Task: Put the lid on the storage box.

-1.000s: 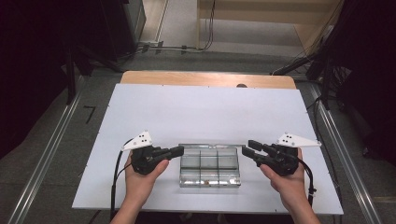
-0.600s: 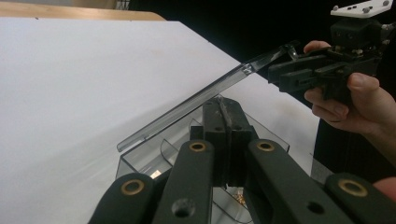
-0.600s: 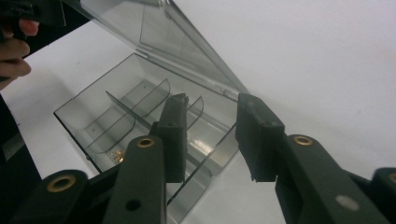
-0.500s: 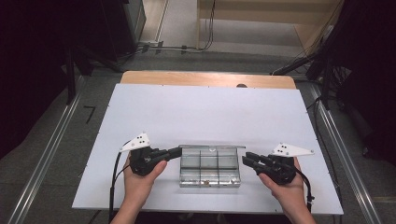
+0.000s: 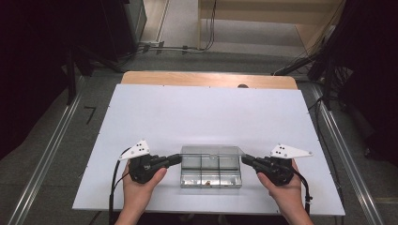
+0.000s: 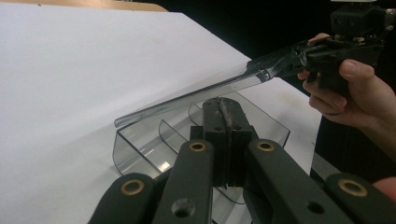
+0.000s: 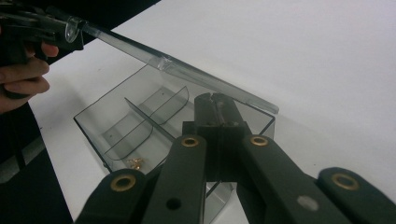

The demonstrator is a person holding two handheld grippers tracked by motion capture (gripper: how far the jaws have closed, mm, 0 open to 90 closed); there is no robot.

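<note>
A clear plastic compartment box (image 5: 211, 174) stands near the table's front edge, with its clear lid (image 5: 211, 151) raised at the back. My left gripper (image 5: 177, 158) is shut on the lid's left end. My right gripper (image 5: 245, 159) has just been closing and is now shut on the lid's right end. In the left gripper view the shut jaws (image 6: 224, 105) meet the lid (image 6: 187, 100), and the right gripper (image 6: 261, 74) pinches its far end. From the right gripper (image 7: 215, 100), the lid (image 7: 140, 49) runs to the left gripper (image 7: 70, 30).
The box (image 7: 93, 126) has curved dividers, and a few small gold pieces (image 7: 135, 162) lie in one compartment. It stands on a white tabletop (image 5: 206, 112) with a wooden strip (image 5: 209, 79) at the far edge. Metal rails run along both sides of the table.
The right gripper's jaws have closed onto the lid's right end, and the right hand has shifted slightly toward the front edge. The left hand and the box have stayed put.
</note>
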